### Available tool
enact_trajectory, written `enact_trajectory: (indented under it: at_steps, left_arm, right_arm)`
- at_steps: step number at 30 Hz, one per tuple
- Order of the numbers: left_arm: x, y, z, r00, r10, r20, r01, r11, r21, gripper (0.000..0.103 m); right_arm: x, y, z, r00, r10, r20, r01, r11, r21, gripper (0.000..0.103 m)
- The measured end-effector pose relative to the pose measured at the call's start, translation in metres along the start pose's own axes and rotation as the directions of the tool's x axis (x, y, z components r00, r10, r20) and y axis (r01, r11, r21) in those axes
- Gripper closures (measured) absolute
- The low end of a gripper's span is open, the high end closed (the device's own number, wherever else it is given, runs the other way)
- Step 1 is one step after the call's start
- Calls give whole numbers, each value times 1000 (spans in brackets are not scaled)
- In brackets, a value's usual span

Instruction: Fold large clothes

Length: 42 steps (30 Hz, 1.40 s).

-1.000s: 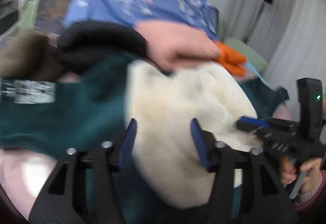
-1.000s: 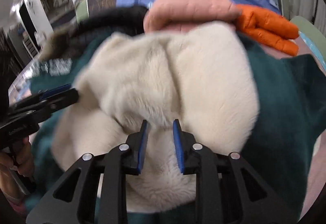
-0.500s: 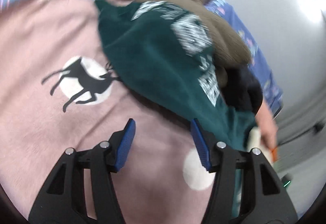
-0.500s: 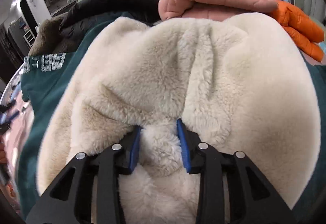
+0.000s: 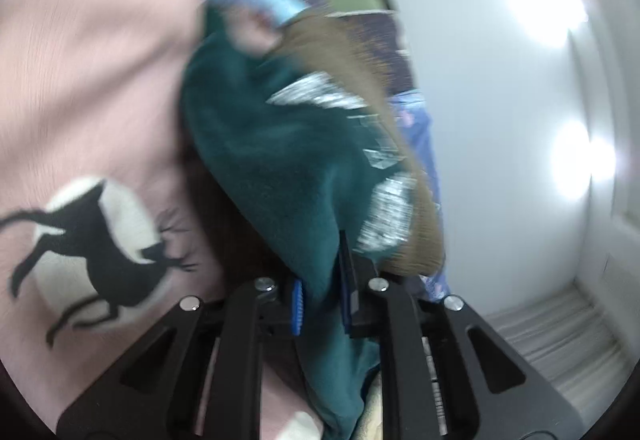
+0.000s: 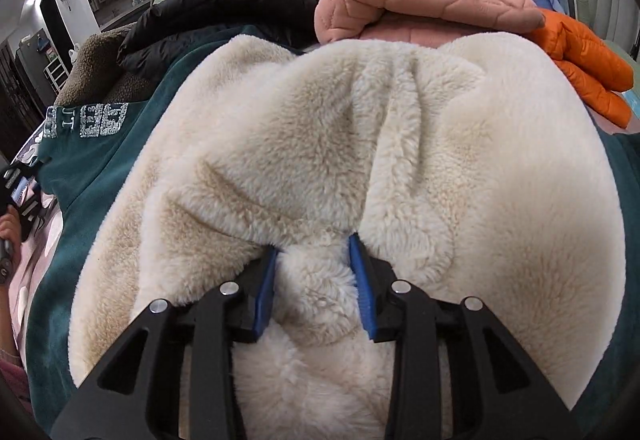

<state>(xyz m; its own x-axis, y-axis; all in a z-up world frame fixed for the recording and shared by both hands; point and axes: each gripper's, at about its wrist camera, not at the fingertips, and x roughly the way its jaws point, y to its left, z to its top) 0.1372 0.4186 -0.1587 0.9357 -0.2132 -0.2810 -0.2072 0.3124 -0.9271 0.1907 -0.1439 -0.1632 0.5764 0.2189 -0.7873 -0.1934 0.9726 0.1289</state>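
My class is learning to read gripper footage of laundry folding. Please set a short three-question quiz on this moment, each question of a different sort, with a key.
1. True or false: the left gripper is shut on the dark green garment.
2. Which fabric sits between the right gripper's fingers? A. orange puffer jacket B. cream fleece lining C. pink quilted jacket
3. Fill in: the pink blanket carries a black ____ silhouette.

Key
1. True: green cloth is pinched between its pads.
2. B: the cream fleece lining bulges between them.
3. Deer.
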Motion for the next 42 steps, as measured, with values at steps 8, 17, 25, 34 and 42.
enact_trajectory:
  at_steps: [8, 17, 25, 34, 42]
  left_arm:
    - [-9, -254, -127, 985, -162, -51, 143, 628, 765, 89]
    - [83, -271, -392, 896, 279, -344, 376, -68, 924, 74]
    - [64, -236, -390, 875, 292, -386, 407, -11, 914, 32]
    - [40, -192, -292, 921, 299, -252, 179, 252, 951, 48]
    - [78, -165, -281, 879, 397, -263, 124, 341, 932, 54]
  right_arm:
    - [-3, 0, -3, 1000, 13, 7, -13, 1000, 10, 67]
    - [-99, -99, -26, 989, 112, 101, -137, 945, 298, 65]
    - [-135, -115, -31, 989, 37, 140, -69, 970, 235, 58]
    - [-110, 10, 42, 980, 8, 197, 18, 992, -128, 29]
    - [9, 64, 114, 957, -287, 44, 289, 922, -256, 93]
